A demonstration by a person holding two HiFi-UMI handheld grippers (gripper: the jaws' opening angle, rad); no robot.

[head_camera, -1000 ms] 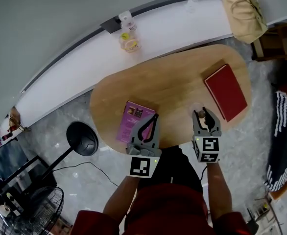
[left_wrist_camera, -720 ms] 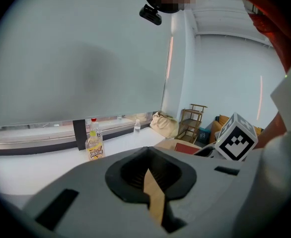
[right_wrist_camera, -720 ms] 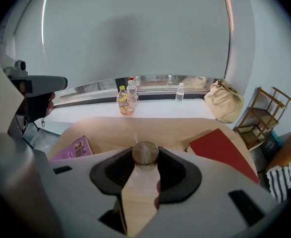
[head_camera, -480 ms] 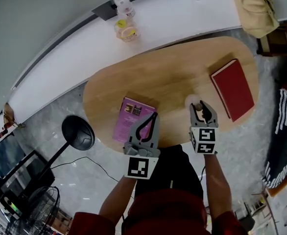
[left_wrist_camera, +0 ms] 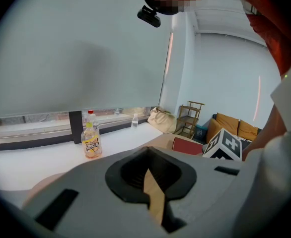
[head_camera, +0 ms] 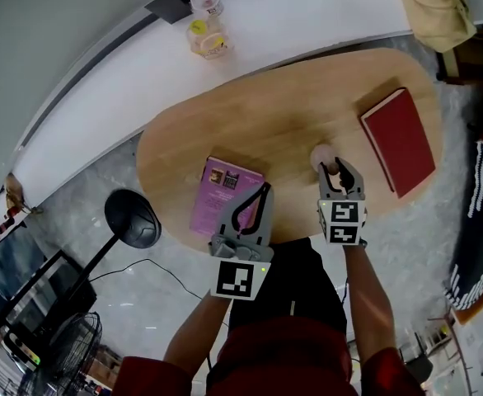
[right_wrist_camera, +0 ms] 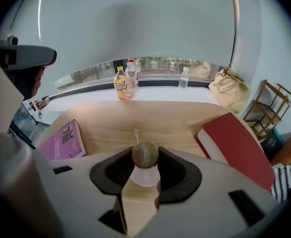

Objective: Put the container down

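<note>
Right gripper (head_camera: 337,170) sank, clamping container (right_wrist_camera: 145,155) near table's (head_camera: 266,114) front edge

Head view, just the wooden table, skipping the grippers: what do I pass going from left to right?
purple book → container → red book
</note>
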